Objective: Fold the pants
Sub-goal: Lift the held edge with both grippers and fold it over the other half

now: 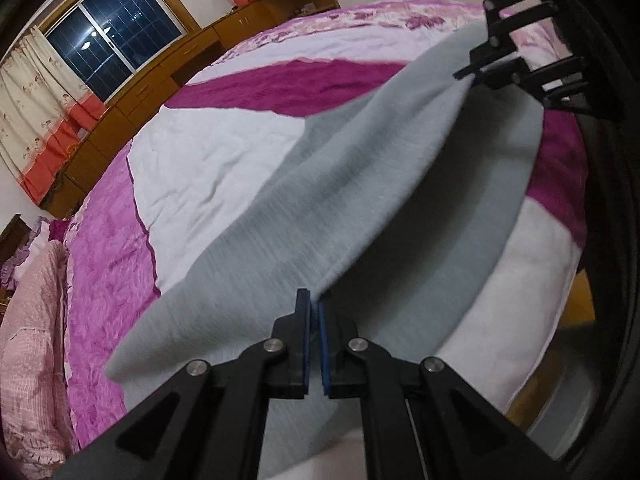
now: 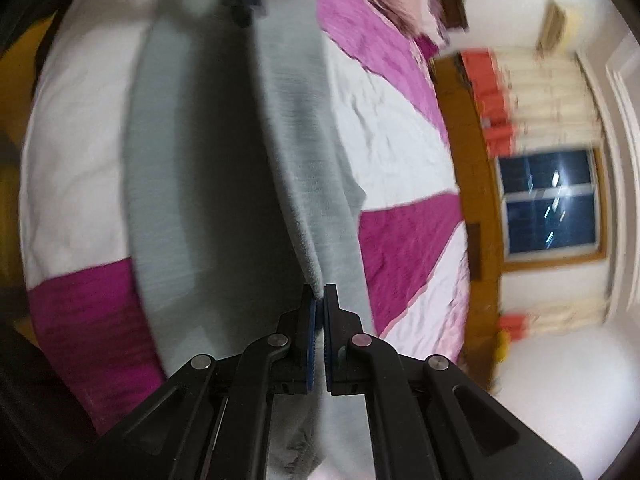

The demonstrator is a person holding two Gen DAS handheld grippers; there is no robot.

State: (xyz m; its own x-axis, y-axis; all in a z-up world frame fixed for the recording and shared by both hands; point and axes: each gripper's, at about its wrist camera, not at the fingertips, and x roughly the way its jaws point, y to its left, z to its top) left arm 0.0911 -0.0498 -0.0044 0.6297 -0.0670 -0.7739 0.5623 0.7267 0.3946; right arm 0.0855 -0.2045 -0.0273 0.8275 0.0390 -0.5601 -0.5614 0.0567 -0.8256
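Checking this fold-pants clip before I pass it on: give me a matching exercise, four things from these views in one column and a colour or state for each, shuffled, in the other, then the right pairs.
Things
1. pants
2. left gripper
3. window
4. curtain

Colours or states
A. cream with an orange-red band
B. dark outside, lamps mirrored in the glass
C. light grey, stretched above the quilt
D. shut on an edge of the cloth

Pairs: 1-C, 2-D, 3-B, 4-A

The right gripper is likewise shut on the pants.
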